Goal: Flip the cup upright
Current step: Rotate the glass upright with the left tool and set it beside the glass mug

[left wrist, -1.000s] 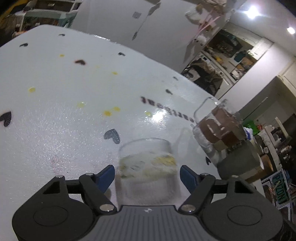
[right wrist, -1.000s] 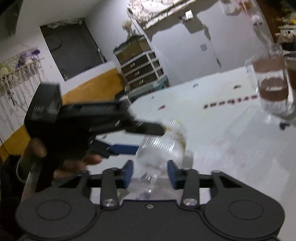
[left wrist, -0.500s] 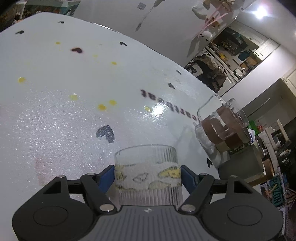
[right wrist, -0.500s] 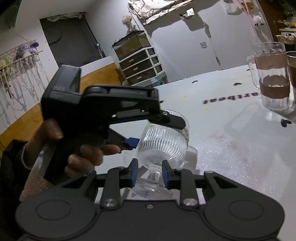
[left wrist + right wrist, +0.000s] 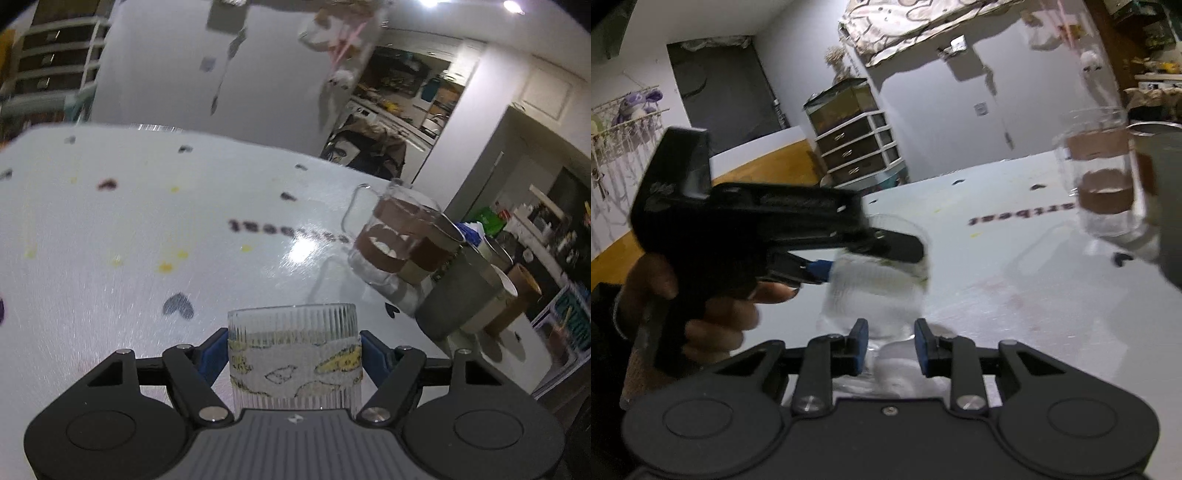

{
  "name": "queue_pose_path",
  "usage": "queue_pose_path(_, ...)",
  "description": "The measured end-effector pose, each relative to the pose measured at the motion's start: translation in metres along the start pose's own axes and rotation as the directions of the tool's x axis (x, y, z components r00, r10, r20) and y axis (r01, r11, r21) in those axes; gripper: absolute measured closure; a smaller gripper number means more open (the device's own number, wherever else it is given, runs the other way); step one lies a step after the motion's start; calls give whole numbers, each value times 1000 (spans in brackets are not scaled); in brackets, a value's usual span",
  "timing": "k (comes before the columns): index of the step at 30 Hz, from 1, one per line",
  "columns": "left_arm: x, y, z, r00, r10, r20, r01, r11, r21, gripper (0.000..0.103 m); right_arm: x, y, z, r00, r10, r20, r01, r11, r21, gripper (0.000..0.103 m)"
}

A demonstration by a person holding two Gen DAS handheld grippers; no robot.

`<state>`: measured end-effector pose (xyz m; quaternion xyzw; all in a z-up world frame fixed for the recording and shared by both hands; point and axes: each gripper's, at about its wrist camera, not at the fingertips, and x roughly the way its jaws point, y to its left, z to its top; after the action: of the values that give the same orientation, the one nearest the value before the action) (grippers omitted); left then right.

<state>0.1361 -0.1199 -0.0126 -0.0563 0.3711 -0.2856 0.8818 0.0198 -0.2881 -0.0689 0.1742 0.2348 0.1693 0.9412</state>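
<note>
The white counter (image 5: 110,258) runs wide and bare to the left and ahead of the cup, its far edge meeting a pale wall; on the right the room narrows, with a glass mug (image 5: 391,240) of brown drink, a grey tumbler (image 5: 458,299) and paper cups (image 5: 513,295) crowded near the right edge. Dark hearts and yellow spots dot the surface. Printed lettering lies across the counter; from the right wrist view it reads mirrored, ending in "artbeat" (image 5: 1019,216), the rest cut off by the mug.

The ribbed glass cup (image 5: 293,354) stands upright, mouth up, with a band of yellow-and-outline shapes round its middle. The left gripper (image 5: 293,350) has its blue fingers (image 5: 216,354) pressed to either side of that band, grasping the cup. In the right wrist view the cup (image 5: 875,291) is blurred, its foot at the counter. The right gripper (image 5: 890,347) sits low at the stem, its fingers (image 5: 858,345) parted a little, and whether they touch the glass I cannot tell
</note>
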Motion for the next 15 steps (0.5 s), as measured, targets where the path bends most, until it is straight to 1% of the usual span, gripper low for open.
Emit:
queue_pose_path(5, -1, -26, 0, 998, 3, 55, -8, 996, 94, 29, -20, -8, 1, 994, -88, 66, 90, 995, -32, 73)
queue_pose_path(9, 6, -46, 4, 995, -20, 98, 7, 991, 133, 29, -37, -15, 3, 979, -166, 121, 174, 983, -54, 72)
queue_pose_path(11, 15, -57, 5, 993, -23, 117, 4, 987, 159, 29, -42, -21, 4, 972, -194, 133, 202, 978, -46, 72)
queue_pose_path(15, 39, -86, 10, 988, -2, 154, -34, 972, 234, 29, -52, -38, 3, 959, -249, 137, 253, 967, -13, 71)
